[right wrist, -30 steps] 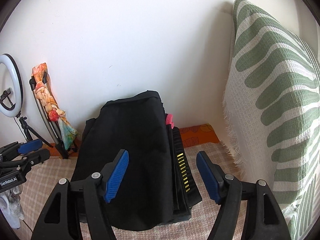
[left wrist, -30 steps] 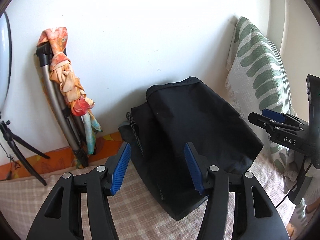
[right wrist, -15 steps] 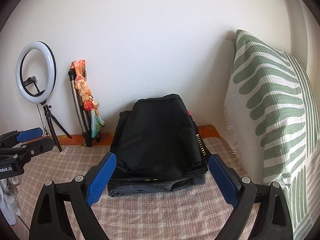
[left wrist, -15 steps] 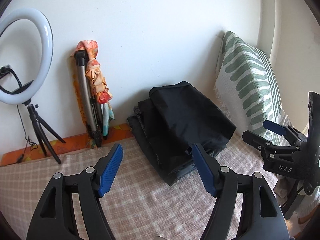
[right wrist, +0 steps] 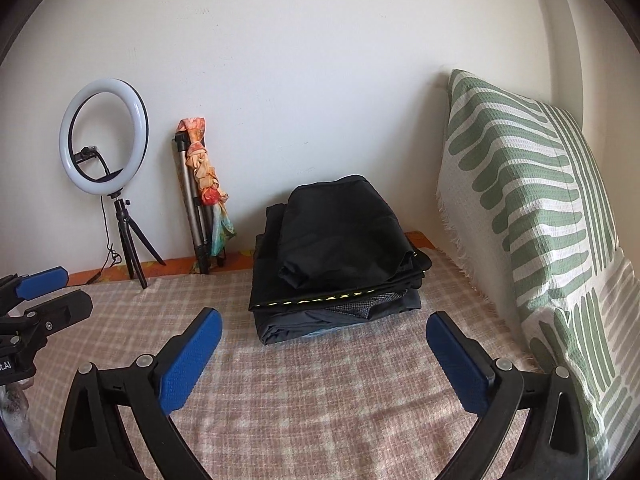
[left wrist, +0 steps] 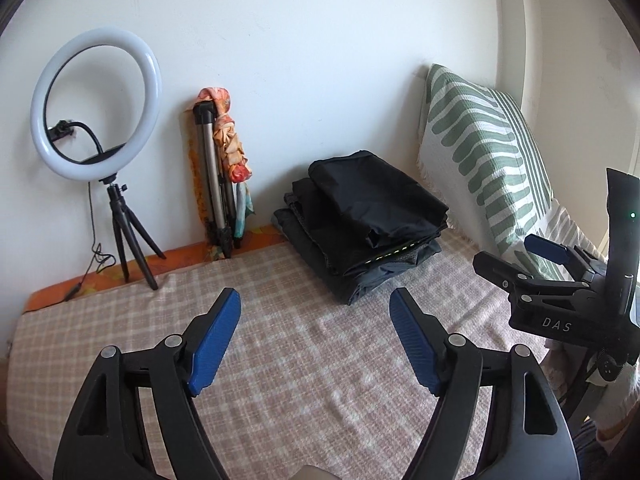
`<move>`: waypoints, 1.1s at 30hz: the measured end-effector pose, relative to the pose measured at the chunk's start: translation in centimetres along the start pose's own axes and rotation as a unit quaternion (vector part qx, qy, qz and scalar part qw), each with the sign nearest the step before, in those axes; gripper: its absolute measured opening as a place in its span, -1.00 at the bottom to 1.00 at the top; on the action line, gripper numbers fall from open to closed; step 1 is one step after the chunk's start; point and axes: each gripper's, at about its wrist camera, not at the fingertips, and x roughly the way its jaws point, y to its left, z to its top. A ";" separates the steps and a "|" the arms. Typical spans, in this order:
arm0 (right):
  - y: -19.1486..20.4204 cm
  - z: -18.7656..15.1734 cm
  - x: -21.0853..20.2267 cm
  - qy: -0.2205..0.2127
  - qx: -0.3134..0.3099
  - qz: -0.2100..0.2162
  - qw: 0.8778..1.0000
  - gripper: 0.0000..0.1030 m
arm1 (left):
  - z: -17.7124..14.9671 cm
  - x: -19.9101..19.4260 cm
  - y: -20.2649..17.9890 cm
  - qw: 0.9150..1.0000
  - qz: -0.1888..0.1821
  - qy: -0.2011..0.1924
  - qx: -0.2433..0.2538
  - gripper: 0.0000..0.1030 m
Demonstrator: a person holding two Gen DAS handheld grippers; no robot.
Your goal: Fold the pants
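Black pants (left wrist: 372, 208), folded into a compact slab, lying atop a stack (left wrist: 360, 276) of other dark folded clothes at the far end of the bed (left wrist: 280, 360), close to the wall and just beside the pillow (left wrist: 488, 152). Parked there, by the look of it, to keep finished pieces clear of the working area in front.

Left hand-held gripper (left wrist: 314, 300) spread wide, holding nothing, hovering over the checked blanket well short of the stack. Right hand-held gripper (right wrist: 323, 318) likewise spread and empty, aimed squarely at the stack's near edge. Both kept back and level, probably for want of anything left to pinch.

Against a second ago: then close in, blue pads either side of the black cloth; now drawn well back, with the stack small in view and the ring light (left wrist: 96, 104) and tripod (left wrist: 212, 176) fully in sight at left. Jaws also wider apart than before. Pants apparently unmoved, top layer a little puffed at its near fold.

Judged finished, or very nearly so; likely next, a retreat or a reach for another garment.
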 end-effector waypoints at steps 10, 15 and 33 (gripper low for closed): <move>3.0 -3.7 -1.2 -0.005 -0.003 -0.004 1.000 0.99 | -6.4 -1.4 2.4 0.999 0.035 0.019 -0.022 0.60; 3.5 -5.0 -0.1 -0.005 0.005 -0.011 1.000 1.00 | -8.0 -0.9 3.7 0.997 0.062 0.029 -0.033 0.60; 4.4 -6.4 1.4 0.005 -0.015 -0.021 1.000 0.99 | -10.3 -1.1 5.5 0.994 0.089 0.046 -0.041 0.60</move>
